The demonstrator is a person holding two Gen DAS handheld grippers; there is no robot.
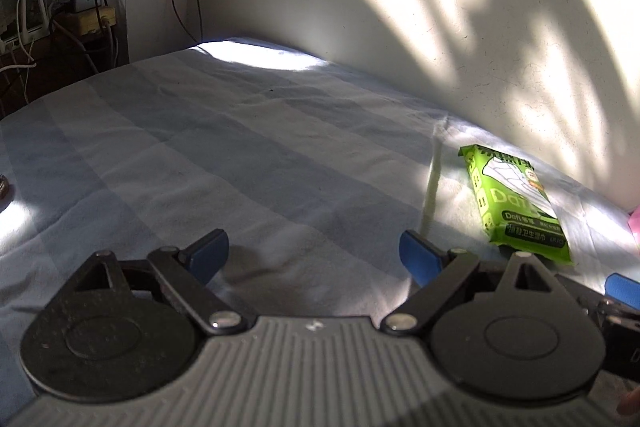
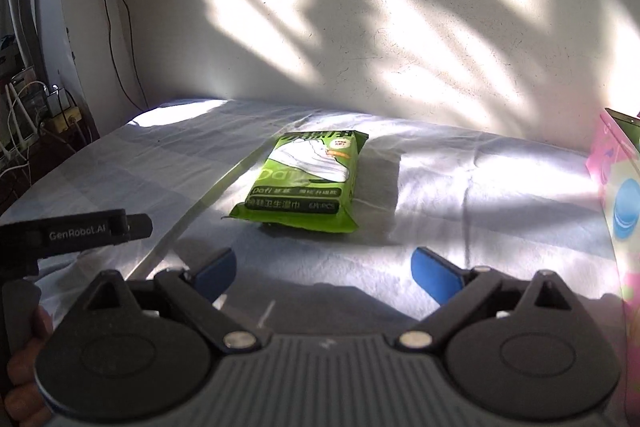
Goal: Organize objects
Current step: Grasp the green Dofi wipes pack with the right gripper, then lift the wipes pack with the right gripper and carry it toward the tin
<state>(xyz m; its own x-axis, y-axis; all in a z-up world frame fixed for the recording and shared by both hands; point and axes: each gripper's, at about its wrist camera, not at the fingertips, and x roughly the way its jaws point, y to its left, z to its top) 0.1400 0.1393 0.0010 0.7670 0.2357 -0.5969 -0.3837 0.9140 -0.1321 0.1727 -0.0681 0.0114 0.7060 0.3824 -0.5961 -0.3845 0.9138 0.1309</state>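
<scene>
A green pack of wet wipes (image 2: pixel 306 183) lies flat on the blue striped bedsheet (image 2: pixel 140 163), straight ahead of my right gripper (image 2: pixel 324 273). That gripper is open and empty, its blue pads wide apart just short of the pack. In the left wrist view the same green pack (image 1: pixel 516 207) lies to the right, beyond the right finger. My left gripper (image 1: pixel 314 255) is open over bare sheet (image 1: pixel 200 155) with nothing between its fingers. A blue pad of the right gripper shows at the left wrist view's right edge.
A pink box (image 2: pixel 618 203) with a blue round print stands at the right edge. The white wall (image 2: pixel 400 27) closes the far side of the bed. Cables and a yellow power strip (image 1: pixel 96 19) sit on a dark stand at the far left. A hand (image 2: pixel 24 379) holds the left gripper's handle.
</scene>
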